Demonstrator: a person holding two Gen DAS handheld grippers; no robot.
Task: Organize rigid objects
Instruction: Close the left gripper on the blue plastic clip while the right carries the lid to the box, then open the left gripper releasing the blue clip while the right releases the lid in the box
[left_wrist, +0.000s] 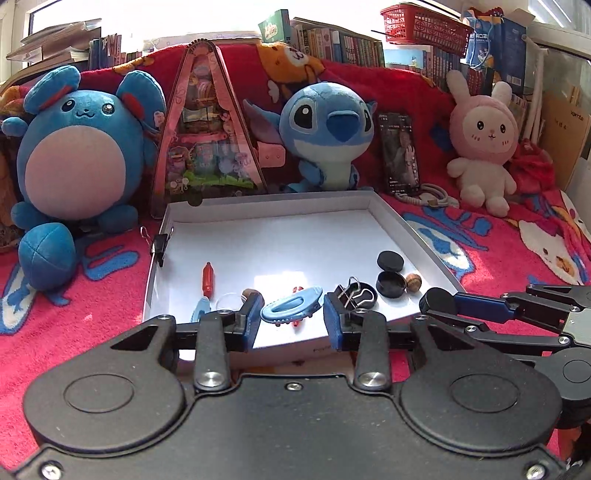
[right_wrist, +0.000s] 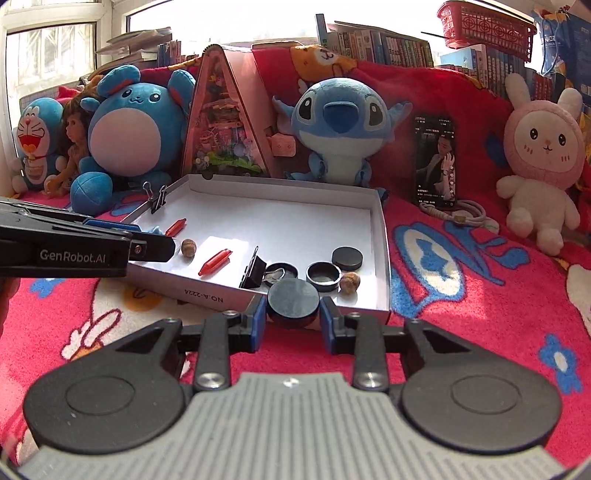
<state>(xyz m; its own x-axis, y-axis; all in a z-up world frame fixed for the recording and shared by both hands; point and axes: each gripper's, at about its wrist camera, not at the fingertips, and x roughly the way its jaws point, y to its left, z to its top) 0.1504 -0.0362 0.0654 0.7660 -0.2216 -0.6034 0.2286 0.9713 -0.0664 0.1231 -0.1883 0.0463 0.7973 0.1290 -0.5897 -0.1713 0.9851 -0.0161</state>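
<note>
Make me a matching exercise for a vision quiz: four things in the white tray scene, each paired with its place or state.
Things:
1. black round lid
2. blue hair clip
3. binder clip
4. phone

Places or states:
A. clamped on the tray's left wall
B. propped upright on the blanket
C. gripped by the right hand-held gripper
D. lying between the open left hand-held gripper's fingers

Pairs: 1-C, 2-D, 3-A, 4-B

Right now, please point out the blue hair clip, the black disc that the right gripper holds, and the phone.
blue hair clip (left_wrist: 291, 307), left wrist view, middle of its top.
black disc (right_wrist: 293, 298), right wrist view, centre of its flat face.
phone (right_wrist: 436, 162), right wrist view, middle of its screen.
</note>
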